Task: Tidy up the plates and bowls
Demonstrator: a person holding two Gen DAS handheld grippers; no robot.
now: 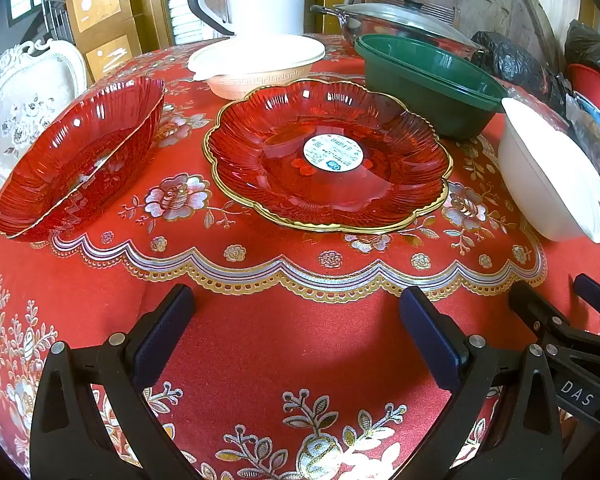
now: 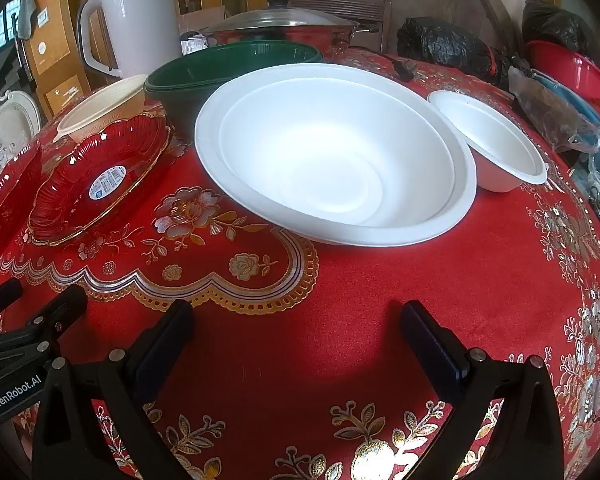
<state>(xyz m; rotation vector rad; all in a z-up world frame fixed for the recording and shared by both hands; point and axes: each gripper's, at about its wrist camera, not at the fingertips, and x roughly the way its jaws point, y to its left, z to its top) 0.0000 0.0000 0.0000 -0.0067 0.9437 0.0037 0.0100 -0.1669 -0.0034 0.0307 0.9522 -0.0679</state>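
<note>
A red glass plate with a gold rim and a sticker (image 1: 328, 156) lies on the red tablecloth; it also shows in the right wrist view (image 2: 100, 184). A second red glass dish (image 1: 80, 156) lies to its left. Behind them stand a cream lidded bowl (image 1: 256, 64) and a green bowl (image 1: 428, 80). A big white foam bowl (image 2: 332, 152) lies at the centre of the right wrist view, with a small white bowl (image 2: 496, 148) to its right. My left gripper (image 1: 296, 320) is open and empty, short of the plate. My right gripper (image 2: 296, 332) is open and empty, short of the big bowl.
A white jug (image 2: 136, 20) and a lidded steel pot (image 2: 284, 28) stand at the back of the table. Black bags (image 2: 444, 48) and a red basin (image 2: 568, 68) are at the far right. A white chair (image 1: 24, 108) stands at the left.
</note>
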